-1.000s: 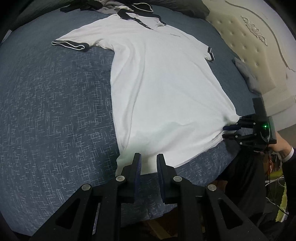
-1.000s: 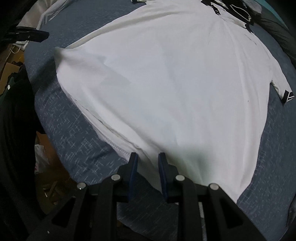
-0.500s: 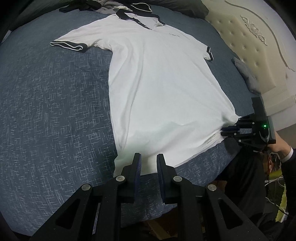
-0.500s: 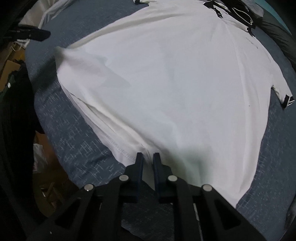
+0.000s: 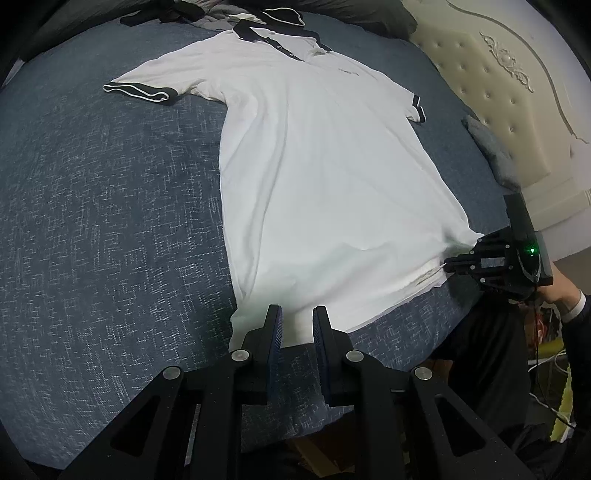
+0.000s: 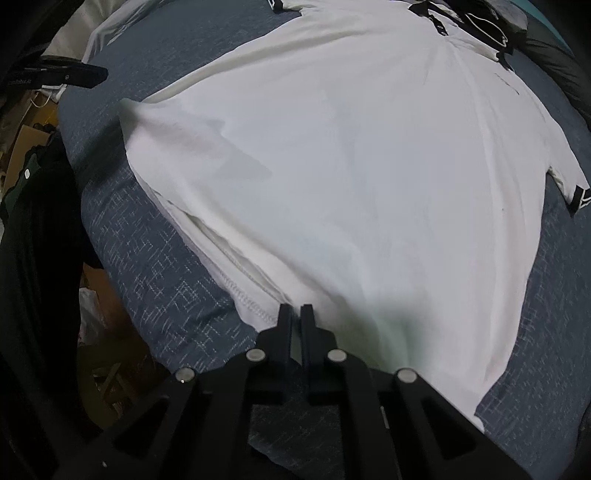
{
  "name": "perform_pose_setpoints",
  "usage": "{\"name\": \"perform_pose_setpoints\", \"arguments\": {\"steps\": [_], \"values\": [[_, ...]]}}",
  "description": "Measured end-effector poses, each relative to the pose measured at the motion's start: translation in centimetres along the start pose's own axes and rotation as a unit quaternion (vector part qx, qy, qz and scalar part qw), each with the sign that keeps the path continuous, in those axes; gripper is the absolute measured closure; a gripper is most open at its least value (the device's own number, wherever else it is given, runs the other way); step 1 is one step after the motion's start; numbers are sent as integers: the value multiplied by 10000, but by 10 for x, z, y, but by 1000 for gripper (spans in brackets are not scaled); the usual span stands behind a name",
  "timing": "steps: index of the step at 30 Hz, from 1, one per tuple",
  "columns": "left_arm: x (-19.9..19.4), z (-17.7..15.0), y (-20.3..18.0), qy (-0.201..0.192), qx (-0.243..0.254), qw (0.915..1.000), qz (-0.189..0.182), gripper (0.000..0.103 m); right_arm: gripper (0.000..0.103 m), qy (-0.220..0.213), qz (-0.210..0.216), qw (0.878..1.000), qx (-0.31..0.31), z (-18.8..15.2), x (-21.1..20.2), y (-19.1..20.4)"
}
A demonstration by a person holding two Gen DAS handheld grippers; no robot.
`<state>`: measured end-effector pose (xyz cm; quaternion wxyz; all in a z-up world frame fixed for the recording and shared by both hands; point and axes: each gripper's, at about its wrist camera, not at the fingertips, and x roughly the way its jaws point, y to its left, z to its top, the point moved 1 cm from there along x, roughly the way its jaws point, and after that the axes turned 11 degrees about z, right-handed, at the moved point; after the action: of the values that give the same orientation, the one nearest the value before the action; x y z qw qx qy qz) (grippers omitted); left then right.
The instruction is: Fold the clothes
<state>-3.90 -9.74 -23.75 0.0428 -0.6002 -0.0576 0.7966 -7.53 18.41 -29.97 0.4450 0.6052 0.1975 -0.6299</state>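
Observation:
A white polo shirt (image 5: 325, 177) with black collar and black sleeve cuffs lies flat, front up, on the blue-grey bed (image 5: 92, 221). My left gripper (image 5: 297, 321) hovers at the near left corner of the hem. Its fingers stand a little apart, with white cloth showing in the gap and no visible pinch. My right gripper (image 6: 295, 314) is shut on the shirt's (image 6: 351, 166) stitched hem near the other bottom corner. In the left wrist view the right gripper (image 5: 448, 266) pinches that corner, and the cloth puckers toward it.
A padded cream headboard (image 5: 498, 92) and a grey pillow (image 5: 487, 147) lie to the right. Dark clothes (image 5: 159, 13) and another black-and-white collar (image 5: 284, 14) sit at the far end. A person's hand and sleeve (image 5: 565, 295) hold the right gripper. A cardboard box (image 6: 22, 147) sits on the floor.
The right gripper's jaws have closed from a small gap onto the shirt hem, and the cloth now gathers at them. The left gripper and the shirt's body have not moved.

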Motion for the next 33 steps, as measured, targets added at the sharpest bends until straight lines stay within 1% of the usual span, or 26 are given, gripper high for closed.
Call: {"name": "perform_pose_setpoints", "arguments": {"steps": [4,8,10,13,16,19,21,25,26,27,29,32,33], "values": [[0,0,1,-2,-18,10000,11,85,102,-124,26,9999,69,-2,-9,-6],[0,1,0,-14,-25,10000,6,85,102,-115,55,9999,-13,0,-16,-4],[0,1,-1,-16,-23,10000,2,85,102,-130,97,9998,-89,8,-27,-17],[0,0,-1,-13,-23,10000,0,85,102,-218,115,9996,-168,10,-32,7],[2,0,-1,3,-30,10000,12,85,102,-280,196,9992,-222,12,-38,16],[4,0,0,14,-51,10000,10,85,102,7,189,9994,-300,3,-28,18],[5,0,0,34,-54,10000,24,84,102,143,229,9989,-377,-6,-14,28],[9,0,3,70,-108,9999,51,84,102,290,208,9986,-401,-16,-8,27],[10,1,5,81,-136,9999,48,84,102,278,236,9987,-369,-15,-8,27],[12,1,6,96,-170,9998,45,80,102,265,275,9987,-336,-15,-9,26],[17,2,8,132,-232,9996,44,76,101,220,393,9986,-265,-15,-13,23],[29,1,13,219,-334,9992,50,75,101,30,495,9987,-124,-16,-29,16],[33,1,15,263,-383,9989,54,72,101,-62,519,9986,-25,-18,-35,11]]}}
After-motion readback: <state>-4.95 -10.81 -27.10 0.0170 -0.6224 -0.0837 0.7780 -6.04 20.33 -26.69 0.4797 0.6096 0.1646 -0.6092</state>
